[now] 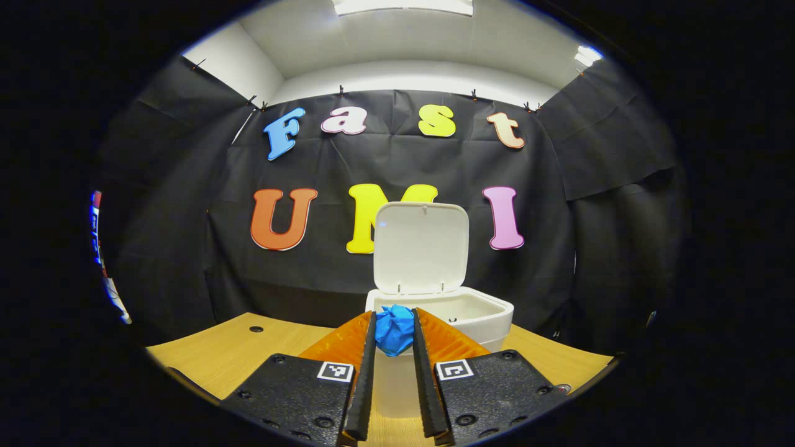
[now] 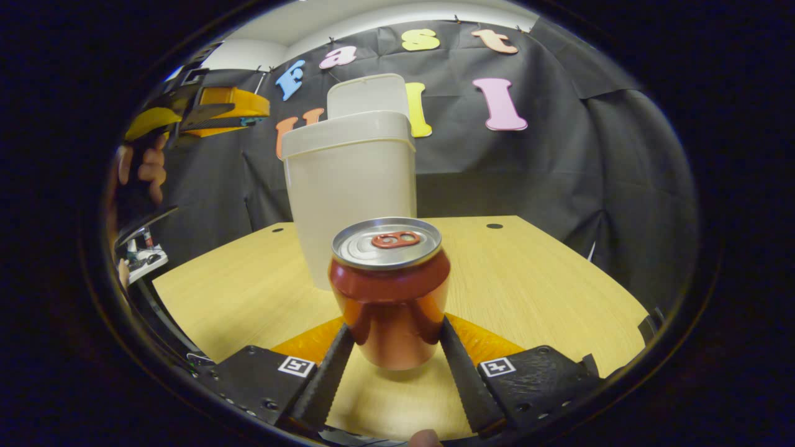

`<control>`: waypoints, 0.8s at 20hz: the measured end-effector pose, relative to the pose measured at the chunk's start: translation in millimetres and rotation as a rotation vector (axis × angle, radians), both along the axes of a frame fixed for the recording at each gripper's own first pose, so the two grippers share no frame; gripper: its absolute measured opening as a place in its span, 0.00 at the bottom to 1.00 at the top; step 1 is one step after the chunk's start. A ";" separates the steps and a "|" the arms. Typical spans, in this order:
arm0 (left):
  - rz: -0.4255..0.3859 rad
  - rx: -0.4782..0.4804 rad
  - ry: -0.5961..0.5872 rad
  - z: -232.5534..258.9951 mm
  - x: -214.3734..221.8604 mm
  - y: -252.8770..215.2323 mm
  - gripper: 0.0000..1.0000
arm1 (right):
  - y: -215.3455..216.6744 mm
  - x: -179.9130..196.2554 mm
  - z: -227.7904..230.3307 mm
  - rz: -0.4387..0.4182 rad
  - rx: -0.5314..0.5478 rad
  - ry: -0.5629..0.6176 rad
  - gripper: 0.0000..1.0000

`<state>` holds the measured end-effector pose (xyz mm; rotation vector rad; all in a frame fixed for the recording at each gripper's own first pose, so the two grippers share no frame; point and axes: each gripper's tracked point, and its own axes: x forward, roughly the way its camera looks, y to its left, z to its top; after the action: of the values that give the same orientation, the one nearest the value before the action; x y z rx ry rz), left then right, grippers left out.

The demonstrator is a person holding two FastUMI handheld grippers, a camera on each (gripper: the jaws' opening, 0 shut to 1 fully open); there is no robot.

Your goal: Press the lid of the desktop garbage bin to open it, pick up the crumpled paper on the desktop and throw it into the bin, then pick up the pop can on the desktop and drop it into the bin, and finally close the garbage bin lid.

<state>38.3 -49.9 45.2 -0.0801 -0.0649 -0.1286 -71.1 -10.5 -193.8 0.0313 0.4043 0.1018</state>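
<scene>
step: paper drop | left gripper [image 1: 394, 338] jaws clamped on crumpled blue paper [image 1: 395, 328] near open white plastic bin [image 1: 463, 313] | right gripper [image 2: 392, 347] jaws clamped on red pop can [image 2: 390, 292] | next: move over opening, release

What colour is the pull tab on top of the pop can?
Red, on the silver-topped red metal pop can; clearest in the right gripper view.

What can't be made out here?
- Left gripper view: the bin floor, hidden by its own rim; the lower bin front, behind the left gripper and the blue crumpled paper it clamps.
- Right gripper view: the bin's inside, seen from below rim height; the pop can base, whether resting on the table or lifted; the can's far side.
</scene>
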 end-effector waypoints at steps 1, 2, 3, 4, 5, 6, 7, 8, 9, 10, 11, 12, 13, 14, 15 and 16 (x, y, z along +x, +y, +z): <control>0.002 0.008 -0.002 2.0 7.7 0.7 0.34 | -0.5 1.2 2.1 0.002 0.003 -0.002 0.82; -0.001 0.011 0.002 4.6 16.3 0.3 0.34 | -2.1 1.3 3.6 0.001 0.003 -0.006 0.81; -0.002 0.010 0.005 7.7 26.3 -0.5 0.31 | -4.8 1.2 7.2 0.001 0.003 -0.010 0.81; -0.007 0.006 0.006 10.8 34.5 -0.8 0.31 | -7.0 1.0 10.2 -0.002 0.006 -0.017 0.81; -0.007 -0.001 0.013 12.5 42.2 -0.1 0.34 | -9.4 3.2 12.0 -0.007 0.010 -0.023 0.81; -0.010 -0.005 0.017 15.1 51.3 -0.7 0.34 | -11.6 4.1 13.7 -0.011 0.014 -0.026 0.81; -0.015 -0.011 0.027 16.0 59.3 -2.1 0.34 | -14.6 4.7 15.3 -0.013 0.019 -0.028 0.81; -0.020 -0.014 0.039 14.1 66.9 -4.4 0.34 | -16.0 4.7 15.0 -0.015 0.023 -0.029 0.82; -0.025 -0.012 0.048 12.7 73.8 -6.9 0.34 | -17.8 6.0 14.7 -0.018 0.025 -0.029 0.82; -0.027 -0.007 0.056 12.2 79.0 -9.2 0.34 | -18.8 6.6 13.1 -0.019 0.027 -0.028 0.81; -0.037 -0.001 0.061 11.0 83.1 -14.1 0.34 | -21.2 6.8 12.2 -0.021 0.030 -0.026 0.81; -0.047 0.004 0.072 8.2 87.1 -18.4 0.34 | -23.2 5.7 11.8 -0.023 0.033 -0.026 0.81; -0.057 0.003 0.082 5.8 91.3 -22.3 0.34 | -25.0 6.0 11.9 -0.025 0.037 -0.025 0.80; -0.064 0.001 0.091 3.1 94.3 -25.6 0.38 | -26.4 6.9 12.4 -0.027 0.040 -0.025 0.81; -0.068 0.004 0.099 1.5 97.1 -27.4 0.35 | -25.8 6.0 11.0 -0.028 0.043 -0.024 0.81; -0.065 0.009 0.108 -1.2 99.7 -26.5 0.36 | -26.3 6.2 10.3 -0.028 0.043 -0.023 0.81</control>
<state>138.0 -76.4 44.0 -0.0803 0.0457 -0.1890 -64.9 -36.9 -183.5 0.0784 0.3783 0.0832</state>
